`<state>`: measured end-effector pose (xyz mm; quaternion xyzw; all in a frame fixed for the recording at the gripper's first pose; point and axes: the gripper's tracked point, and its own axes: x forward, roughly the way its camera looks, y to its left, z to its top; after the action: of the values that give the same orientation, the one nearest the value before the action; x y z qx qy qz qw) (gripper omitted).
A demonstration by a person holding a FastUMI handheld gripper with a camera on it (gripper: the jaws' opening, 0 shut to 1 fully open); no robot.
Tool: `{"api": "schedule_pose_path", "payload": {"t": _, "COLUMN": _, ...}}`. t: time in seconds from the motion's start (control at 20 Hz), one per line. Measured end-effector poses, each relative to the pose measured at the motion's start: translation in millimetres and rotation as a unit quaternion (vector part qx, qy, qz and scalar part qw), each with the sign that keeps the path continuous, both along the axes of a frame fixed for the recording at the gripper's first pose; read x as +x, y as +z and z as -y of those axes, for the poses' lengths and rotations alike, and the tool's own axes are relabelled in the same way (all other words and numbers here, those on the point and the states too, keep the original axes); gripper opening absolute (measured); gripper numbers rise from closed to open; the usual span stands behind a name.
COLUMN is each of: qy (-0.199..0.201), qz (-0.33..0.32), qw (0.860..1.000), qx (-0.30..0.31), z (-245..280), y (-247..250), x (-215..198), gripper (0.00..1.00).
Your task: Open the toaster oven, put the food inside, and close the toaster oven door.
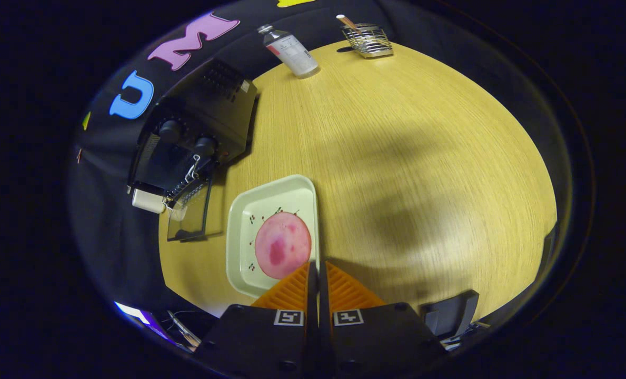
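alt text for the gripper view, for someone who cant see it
The gripper hangs with its fingers together over the rim of a pale tray holding a round pink food, on a wooden table. Beyond stands a black toaster oven, its glass door open.

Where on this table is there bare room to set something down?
The widest bare patch lies on the table between the tray and the bottle and wire basket at the far edge. It is crowded around the toaster oven, whose open door lies beside the tray holding the food. The gripper is shut, just above the tray's edge.
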<state>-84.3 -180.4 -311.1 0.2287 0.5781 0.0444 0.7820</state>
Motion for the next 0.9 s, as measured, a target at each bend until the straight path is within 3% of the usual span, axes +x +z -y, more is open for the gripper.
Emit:
{"api": "schedule_pose_path", "payload": {"t": 0.45, "qy": -0.078, "qz": 0.017, "qw": 0.997, "qx": 0.006, "z": 23.1, "y": 50.2, "x": 4.9, "gripper": 0.06}}
{"api": "schedule_pose_path", "payload": {"t": 0.9, "qy": -0.157, "qz": 0.058, "qw": 0.986, "qx": 0.011, "z": -21.9, "y": 107.1, "x": -26.3, "gripper": 0.06}}
